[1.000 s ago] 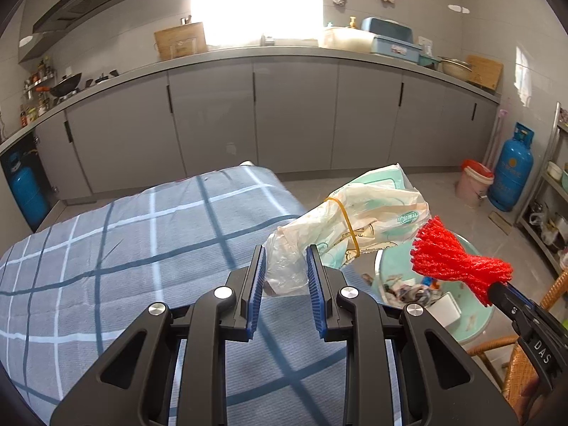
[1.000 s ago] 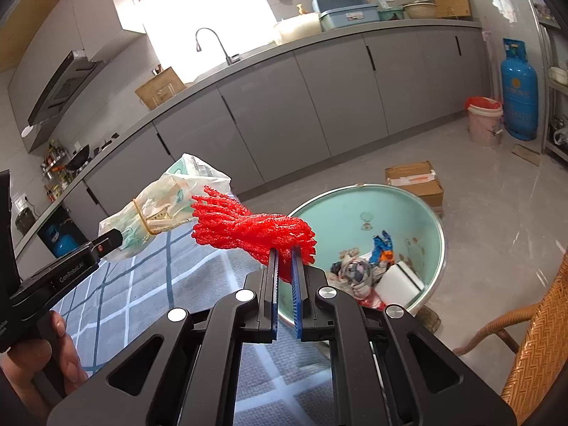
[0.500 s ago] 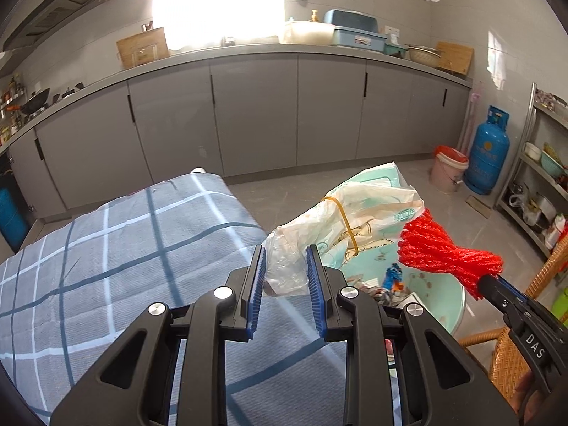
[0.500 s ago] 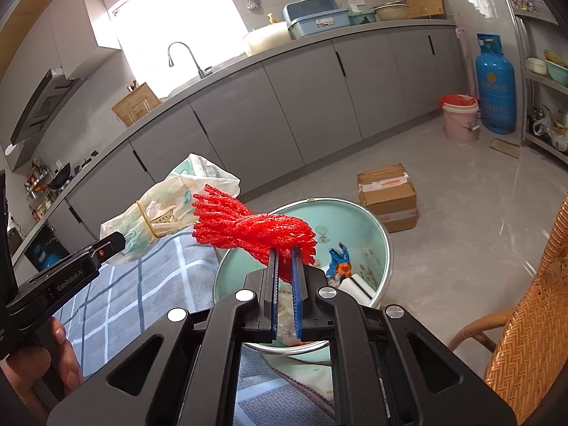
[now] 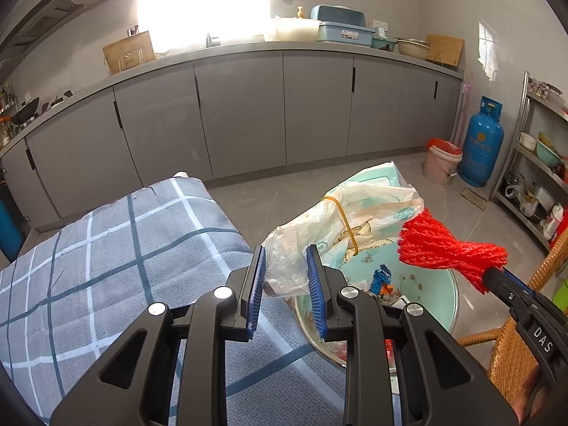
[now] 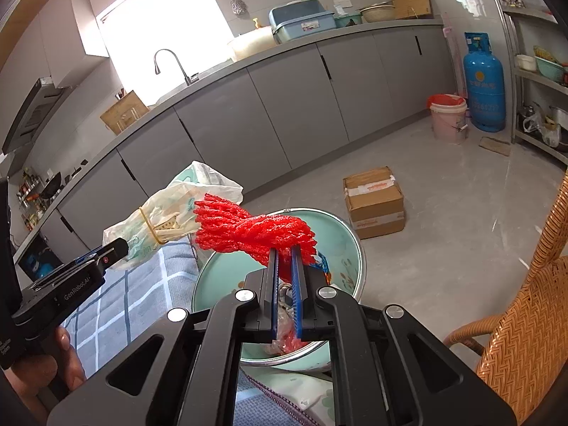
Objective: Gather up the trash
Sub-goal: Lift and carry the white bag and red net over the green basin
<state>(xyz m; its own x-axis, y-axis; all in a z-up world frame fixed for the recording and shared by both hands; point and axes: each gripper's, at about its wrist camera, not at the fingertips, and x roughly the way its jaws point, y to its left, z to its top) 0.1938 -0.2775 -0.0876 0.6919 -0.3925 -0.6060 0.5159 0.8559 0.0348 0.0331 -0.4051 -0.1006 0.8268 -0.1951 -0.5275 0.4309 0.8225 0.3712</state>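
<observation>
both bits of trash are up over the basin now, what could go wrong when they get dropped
1. The plastic bag is long, and the left gripper holds only its near end; its far end reaches past the mint basin's rim and may flop outside.
2. The red foam net looks light, and the right gripper pinches it tight; it may cling to the pads or drift off.
3. The two items nearly touch and could snag.

Bag (image 5: 340,220) left of net (image 5: 451,252), both above basin (image 5: 436,305); table (image 5: 106,248) left.

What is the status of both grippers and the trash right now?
Left gripper shut on plastic bag. Right gripper shut on red foam net. Both above green basin. Nothing in the way.
</observation>
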